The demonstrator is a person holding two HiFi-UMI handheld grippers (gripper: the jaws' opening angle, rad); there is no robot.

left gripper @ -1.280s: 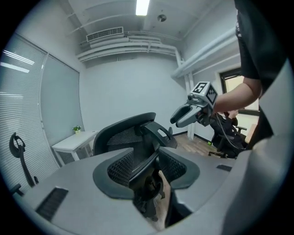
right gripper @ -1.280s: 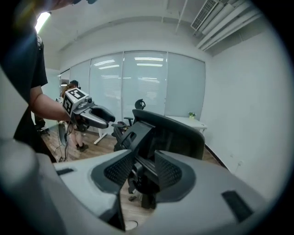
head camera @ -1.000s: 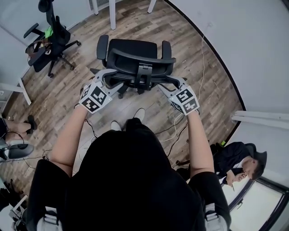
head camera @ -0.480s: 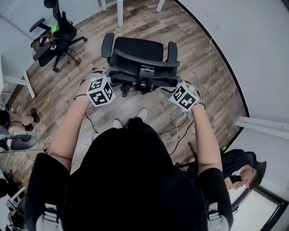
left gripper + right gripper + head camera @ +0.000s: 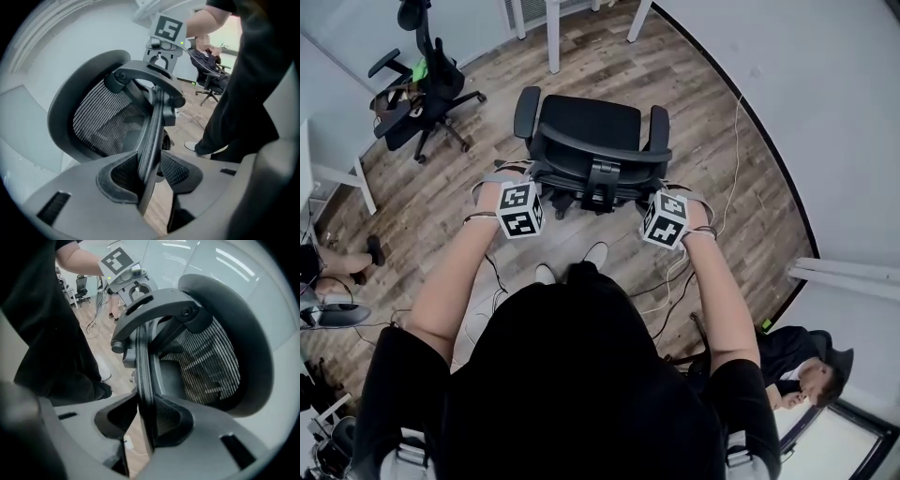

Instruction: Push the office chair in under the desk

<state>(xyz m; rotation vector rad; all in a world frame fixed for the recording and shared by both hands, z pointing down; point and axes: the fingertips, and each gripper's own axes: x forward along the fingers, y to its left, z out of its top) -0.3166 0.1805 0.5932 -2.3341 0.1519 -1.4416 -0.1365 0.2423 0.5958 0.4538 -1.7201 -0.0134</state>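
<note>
well, the office chair (image 5: 586,141) stood on the wood floor (image 5: 722,187) right in front of the person, its seat turned away from them and toward a pair of white legs (image 5: 551,37) at the far edge of the room. it was not under anything yet. the left gripper (image 5: 150,176) sat at the left side of the backrest (image 5: 600,155) and the right gripper (image 5: 145,418) at the right side, level with each other. both sets of jaws were closing, each with the thin rim of the backrest standing between its pads, and the pads looked pressed against that rim. loose cables (image 5: 675,272) trailed over the floor by the person's feet. a second chair (image 5: 422,84) stood well apart to the left, and someone sat (image 5: 797,361) off to the right.
</note>
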